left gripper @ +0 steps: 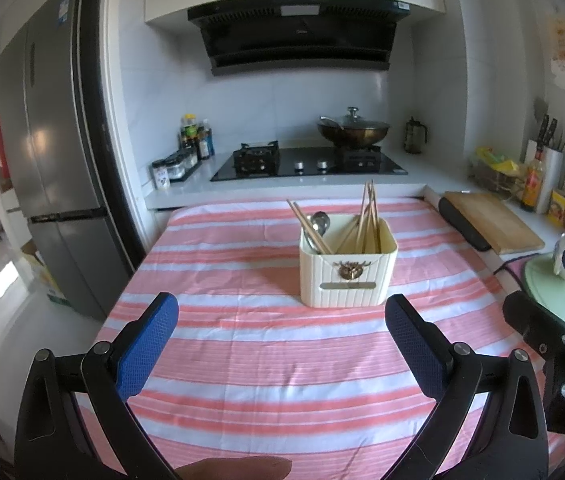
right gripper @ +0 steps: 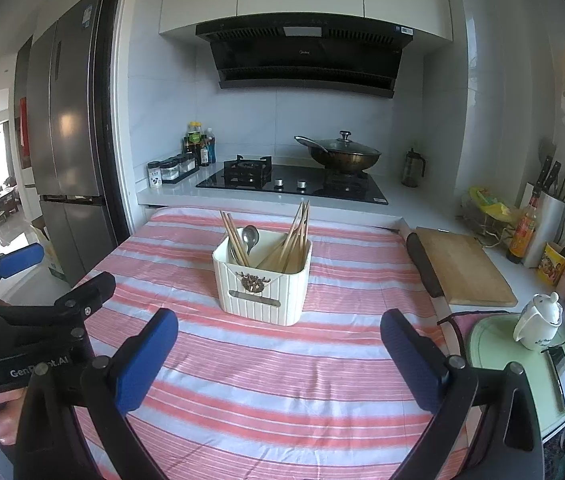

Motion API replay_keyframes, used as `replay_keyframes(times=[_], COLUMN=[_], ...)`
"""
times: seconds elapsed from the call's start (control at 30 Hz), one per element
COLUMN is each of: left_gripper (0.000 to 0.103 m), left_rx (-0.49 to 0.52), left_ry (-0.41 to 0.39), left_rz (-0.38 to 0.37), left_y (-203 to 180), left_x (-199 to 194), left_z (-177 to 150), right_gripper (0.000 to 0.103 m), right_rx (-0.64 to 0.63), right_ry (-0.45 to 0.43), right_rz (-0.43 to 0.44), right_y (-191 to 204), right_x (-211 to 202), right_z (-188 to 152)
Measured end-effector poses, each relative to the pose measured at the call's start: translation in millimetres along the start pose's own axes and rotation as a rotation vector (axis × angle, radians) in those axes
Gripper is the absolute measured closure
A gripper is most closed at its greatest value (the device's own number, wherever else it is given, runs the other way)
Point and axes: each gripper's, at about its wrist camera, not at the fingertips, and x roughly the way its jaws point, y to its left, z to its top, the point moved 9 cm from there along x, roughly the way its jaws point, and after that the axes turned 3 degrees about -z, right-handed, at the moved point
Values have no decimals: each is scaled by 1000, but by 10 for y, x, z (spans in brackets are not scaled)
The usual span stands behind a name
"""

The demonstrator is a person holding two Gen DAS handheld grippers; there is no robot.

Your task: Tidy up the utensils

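Your table's striped cloth (left gripper: pixel 242 360) fills both views, stove counter (right gripper: pixel 402 200) behind it. The cream holder (left gripper: pixel 348 280) stands upright mid-cloth, ahead of both tools and touching neither. Chopsticks (left gripper: pixel 370 216) lean in its right part, more chopsticks plus a spoon (left gripper: pixel 319 222) in the left. Your left gripper (left gripper: pixel 282 344) hangs over bare cloth, fingers spread wide, empty. Your right gripper (right gripper: pixel 280 348) is the same: fingers apart, nothing between them.
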Motion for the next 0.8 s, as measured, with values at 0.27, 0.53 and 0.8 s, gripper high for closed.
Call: replay_keyframes(times=[0.27,0.53,0.8], left_gripper=[0,0,0], left_rx=[-12,-3,-17], left_ry=[6,7,-41], left_rz=[5,5,-12], left_y=[24,3,-9], left_x=[15,35,-89], left_z=[-2,0,80], right_gripper=[0,0,0], right_rx=[-5,-6,-2], right_ry=[0,-1,8], right_rz=[7,3,-8], right_y=[-7,-4,-68], right_x=[1,17,79], right_z=[-14,-16,-17])
